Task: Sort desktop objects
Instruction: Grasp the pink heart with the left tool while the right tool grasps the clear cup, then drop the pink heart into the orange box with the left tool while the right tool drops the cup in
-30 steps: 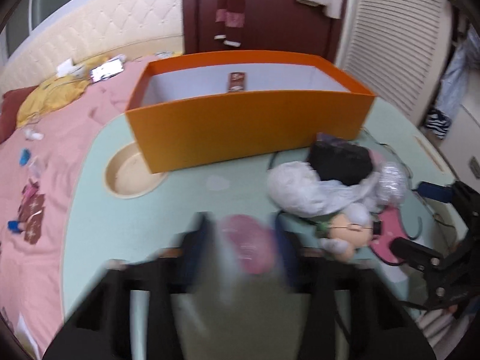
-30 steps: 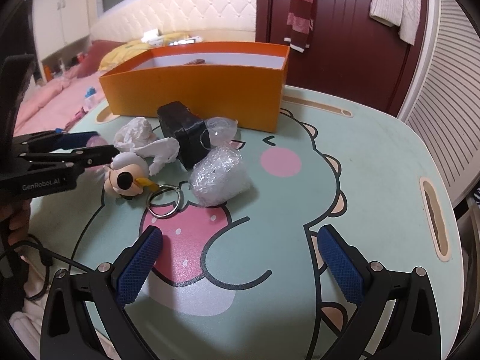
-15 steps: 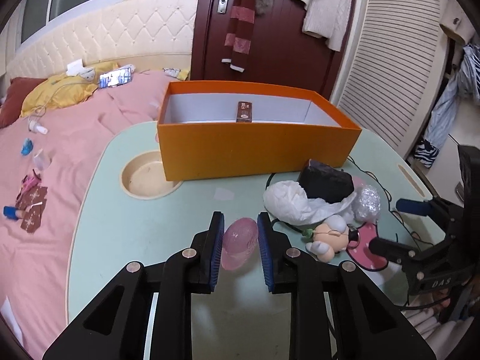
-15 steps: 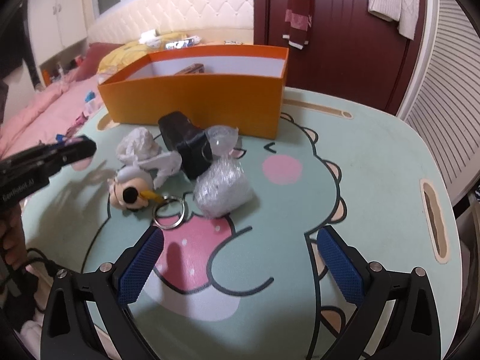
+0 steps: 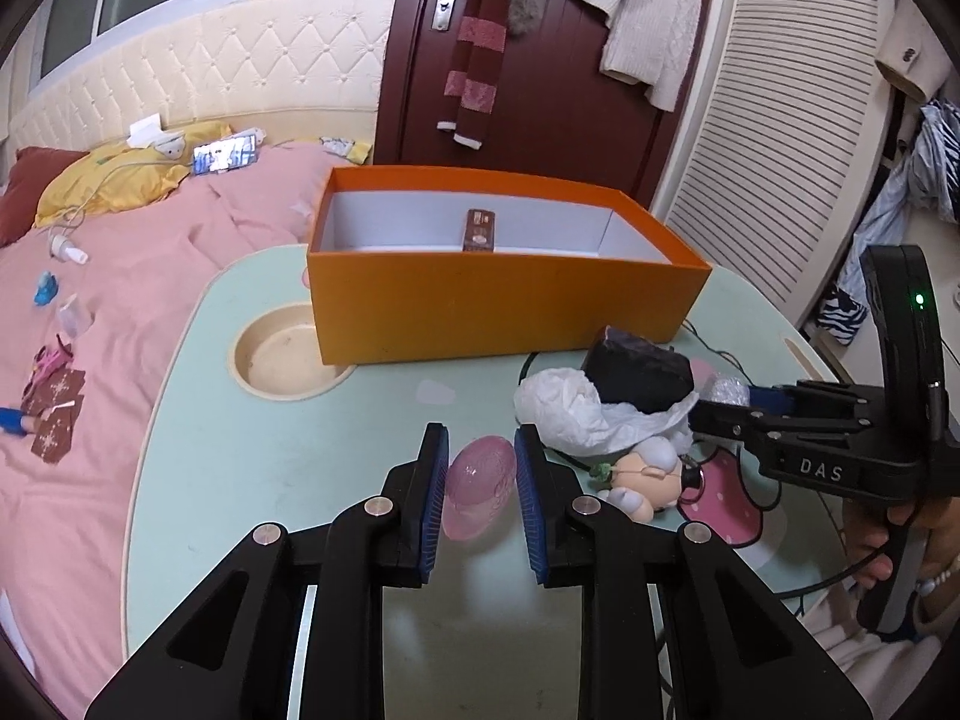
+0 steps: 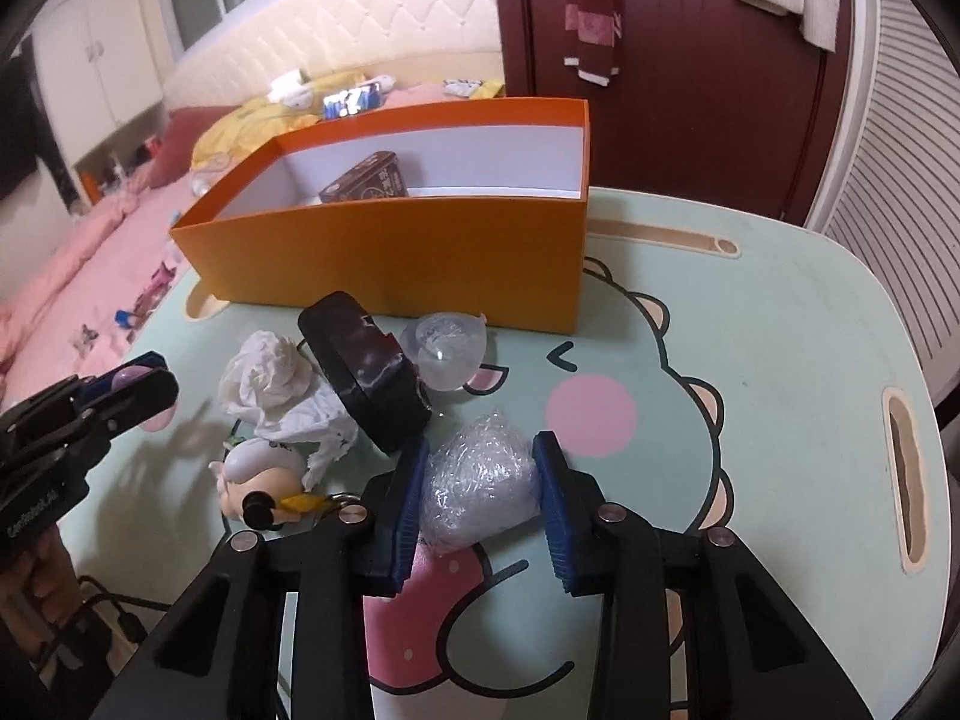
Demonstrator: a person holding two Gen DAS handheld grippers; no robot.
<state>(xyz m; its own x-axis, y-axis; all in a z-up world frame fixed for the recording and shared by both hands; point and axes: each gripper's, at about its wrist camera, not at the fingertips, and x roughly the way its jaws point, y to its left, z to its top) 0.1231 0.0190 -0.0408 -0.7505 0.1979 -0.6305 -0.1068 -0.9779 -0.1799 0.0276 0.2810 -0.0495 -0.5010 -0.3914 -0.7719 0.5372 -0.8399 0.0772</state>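
My left gripper [image 5: 479, 439] is shut on a pink translucent egg-shaped shell [image 5: 480, 489], held just above the mint table [image 5: 240, 450]. My right gripper [image 6: 481, 447] has its jaws closing on a wad of bubble wrap [image 6: 480, 486]; both blue pads touch its sides. Behind stands the orange box [image 5: 504, 312] [image 6: 390, 258] with a small brown carton [image 5: 479, 231] [image 6: 366, 186] inside. Between the grippers lie a black case [image 6: 366, 384], crumpled white tissue [image 6: 270, 372], a toy-figure keychain [image 6: 258, 480] and a clear plastic shell [image 6: 447, 348].
A round cup recess [image 5: 288, 354] is sunk into the table left of the box. A pink bed [image 5: 90, 312] with scattered small items borders the table's left side. A handle slot [image 6: 906, 480] sits at the table's right edge. A dark door stands behind.
The right gripper's jaws went from wide open to closed around the bubble wrap after moving forward to it. The left gripper keeps the pink shell and has risen a little.
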